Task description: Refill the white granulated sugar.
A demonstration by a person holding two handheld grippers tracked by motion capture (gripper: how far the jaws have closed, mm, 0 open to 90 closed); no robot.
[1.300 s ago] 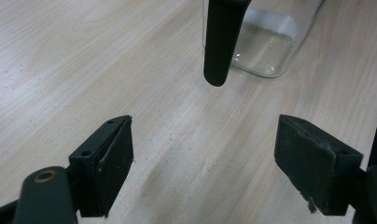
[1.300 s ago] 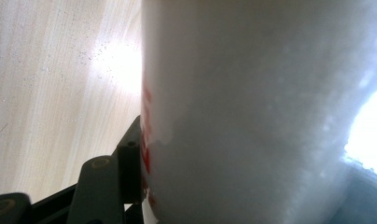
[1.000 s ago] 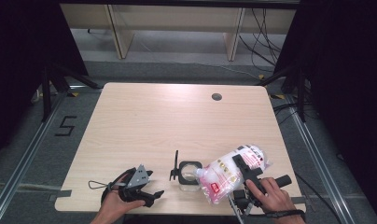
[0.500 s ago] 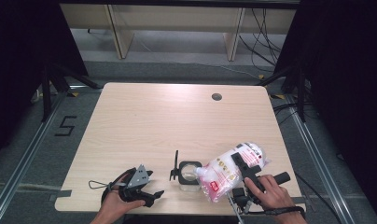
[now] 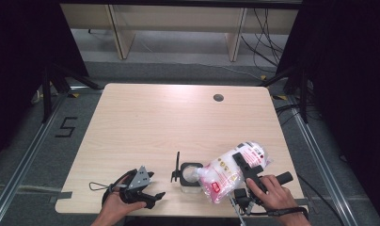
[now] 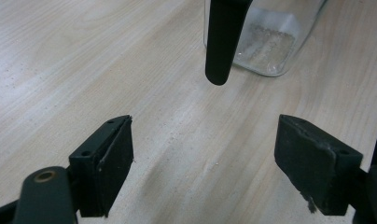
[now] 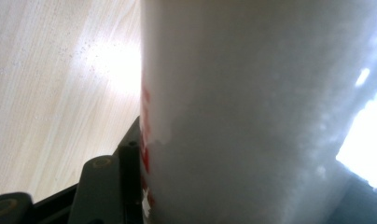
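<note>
With the right gripper (image 5: 248, 175) clamped on the tilted white bag (image 5: 233, 170) over the glass jar (image 5: 190, 176), grains may spill past the rim, while the left gripper (image 5: 140, 186) rests open, too far off to steady it

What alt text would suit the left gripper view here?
The left tool, jaws wide open, hovers over a light wooden table. Ahead stand a clear square glass jar and its black rounded handle.

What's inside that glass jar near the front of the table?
The jar shows a little white, grainy stuff at the bottom. The bag, tilted over its mouth in the right gripper, hides the rest from above.
</note>
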